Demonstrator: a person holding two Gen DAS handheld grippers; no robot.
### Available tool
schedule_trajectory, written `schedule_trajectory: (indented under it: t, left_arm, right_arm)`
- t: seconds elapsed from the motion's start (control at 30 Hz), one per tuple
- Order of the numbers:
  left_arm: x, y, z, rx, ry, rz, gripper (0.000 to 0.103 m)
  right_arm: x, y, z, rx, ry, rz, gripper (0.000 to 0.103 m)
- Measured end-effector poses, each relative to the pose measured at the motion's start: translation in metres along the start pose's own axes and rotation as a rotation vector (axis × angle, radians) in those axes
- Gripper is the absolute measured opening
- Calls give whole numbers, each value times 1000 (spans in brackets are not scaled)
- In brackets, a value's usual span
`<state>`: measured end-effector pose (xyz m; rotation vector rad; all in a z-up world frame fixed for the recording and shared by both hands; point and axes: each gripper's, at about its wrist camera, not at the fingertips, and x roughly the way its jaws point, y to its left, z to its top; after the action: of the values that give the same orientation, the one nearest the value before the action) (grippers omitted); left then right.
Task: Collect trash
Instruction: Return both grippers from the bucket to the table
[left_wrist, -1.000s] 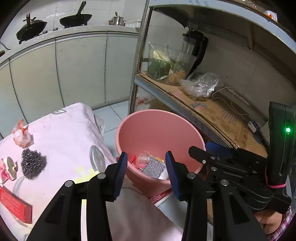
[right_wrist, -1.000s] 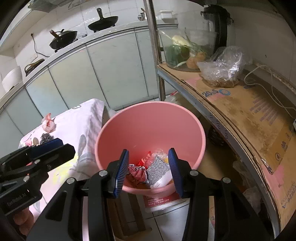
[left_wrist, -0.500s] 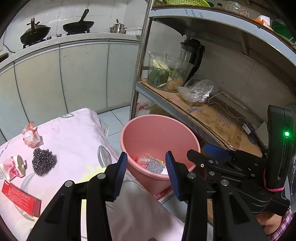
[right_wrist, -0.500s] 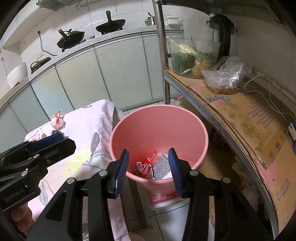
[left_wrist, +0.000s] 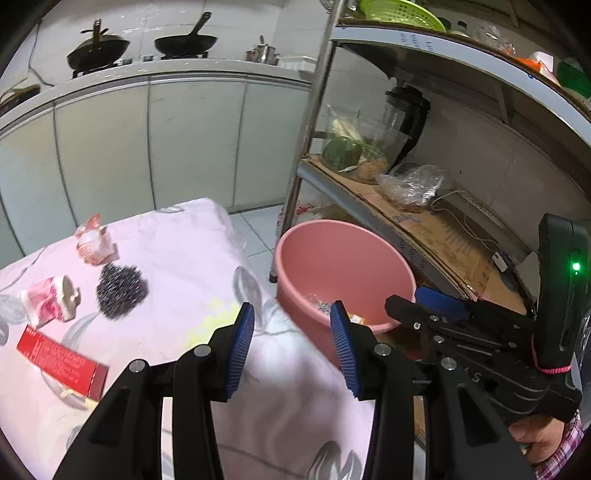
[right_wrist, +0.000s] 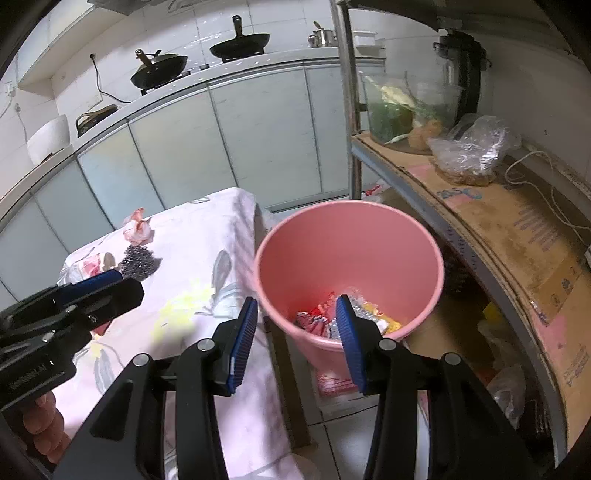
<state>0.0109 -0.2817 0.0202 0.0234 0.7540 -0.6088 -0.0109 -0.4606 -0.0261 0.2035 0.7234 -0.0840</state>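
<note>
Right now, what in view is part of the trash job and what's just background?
Job: pink bin; red box; scourer; pink wrapper; crumpled packet.
Background: pans; blender; bagged food; green basket.

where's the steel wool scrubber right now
The steel wool scrubber lies on the pink cloth-covered table, left in the left wrist view, just below a crumpled pink wrapper and above the red box.

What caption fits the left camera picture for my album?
Open, empty left gripper over the tablecloth, beside the pink bucket already holding wrappers.
</note>
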Motion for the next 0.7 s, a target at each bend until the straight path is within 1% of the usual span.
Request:
schedule_trajectory:
  t: [0.33, 0.5, 0.63, 0.7]
  left_arm:
    - [-17, 33, -28, -20, 15, 57, 42]
    - [-27, 56, -45, -42, 27, 101, 42]
    - [-37, 79, -56, -77, 39, 140, 42]
    - [-45, 95, -62, -116, 45, 160, 42]
  right_arm:
    - [3, 32, -13, -48, 32, 33, 45]
    - [6, 54, -19, -79, 51, 65, 45]
    - [12, 72, -23, -100, 68, 94, 45]
    - [15, 81, -25, -107, 77, 116, 45]
